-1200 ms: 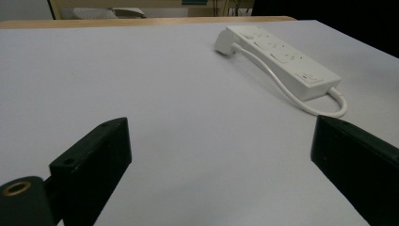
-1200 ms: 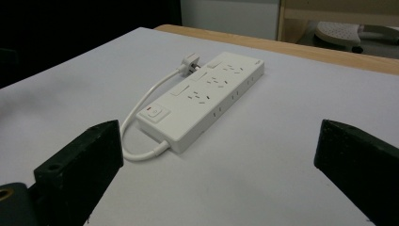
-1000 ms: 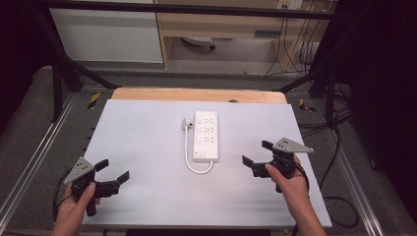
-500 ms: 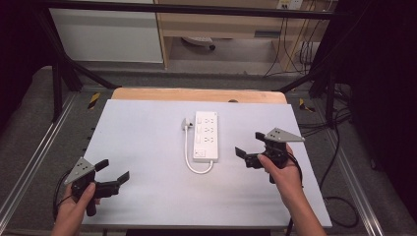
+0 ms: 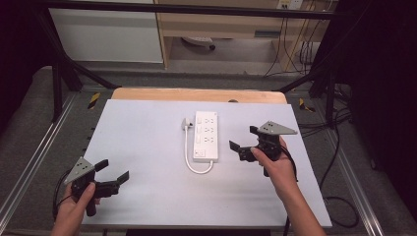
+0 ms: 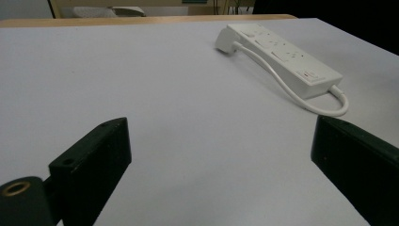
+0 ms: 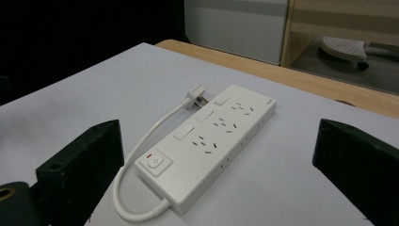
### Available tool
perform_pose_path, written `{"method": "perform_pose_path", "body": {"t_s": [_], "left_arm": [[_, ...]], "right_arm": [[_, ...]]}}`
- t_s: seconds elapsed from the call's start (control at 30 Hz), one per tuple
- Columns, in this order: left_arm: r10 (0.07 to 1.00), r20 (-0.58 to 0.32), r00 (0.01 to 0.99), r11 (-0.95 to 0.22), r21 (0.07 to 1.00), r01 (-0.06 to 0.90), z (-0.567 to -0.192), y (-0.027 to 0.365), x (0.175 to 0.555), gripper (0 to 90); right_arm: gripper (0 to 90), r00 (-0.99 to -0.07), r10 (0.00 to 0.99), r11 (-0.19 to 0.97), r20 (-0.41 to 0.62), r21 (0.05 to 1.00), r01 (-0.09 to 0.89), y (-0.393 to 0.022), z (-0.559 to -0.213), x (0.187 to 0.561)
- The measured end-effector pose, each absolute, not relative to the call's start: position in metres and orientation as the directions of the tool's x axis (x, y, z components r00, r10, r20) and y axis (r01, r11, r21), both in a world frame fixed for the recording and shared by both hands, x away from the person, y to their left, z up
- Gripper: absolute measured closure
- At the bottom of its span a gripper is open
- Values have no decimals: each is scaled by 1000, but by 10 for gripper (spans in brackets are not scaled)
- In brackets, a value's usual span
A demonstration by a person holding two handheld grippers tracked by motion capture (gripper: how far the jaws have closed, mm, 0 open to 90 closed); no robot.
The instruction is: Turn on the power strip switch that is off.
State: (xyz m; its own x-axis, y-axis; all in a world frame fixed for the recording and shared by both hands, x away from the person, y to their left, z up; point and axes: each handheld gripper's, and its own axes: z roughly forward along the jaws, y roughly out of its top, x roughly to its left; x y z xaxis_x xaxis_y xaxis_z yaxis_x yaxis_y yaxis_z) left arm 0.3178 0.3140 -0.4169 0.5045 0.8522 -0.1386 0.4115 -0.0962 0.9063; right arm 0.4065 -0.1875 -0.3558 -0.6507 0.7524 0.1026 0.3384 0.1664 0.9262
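Centrally on the white table (image 5: 147, 147) lies a white power strip (image 5: 206, 136), lengthwise away from the person, its short cord (image 5: 189, 157) looping from the near end up the left side to the plug (image 5: 187, 123) beside the far end. Just right of the strip's near end the right gripper (image 5: 244, 142) hovers, released, jaws spread wide and empty; its view frames the strip (image 7: 207, 141) between them, red-lit switch (image 7: 155, 162) nearest. Well apart, at the near left corner, the left gripper (image 5: 114, 172) is likewise spread wide and holds nothing, aimed across bare table toward the strip (image 6: 282, 54)
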Motion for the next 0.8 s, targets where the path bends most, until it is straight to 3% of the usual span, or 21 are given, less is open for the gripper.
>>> {"method": "perform_pose_path", "body": {"t_s": [0.8], "left_arm": [[853, -132, 505, -102, 906, 411, -417, 315, 318, 55]], "right_arm": [[33, -626, 769, 149, 128, 917, 371, -173, -354, 435]]}}
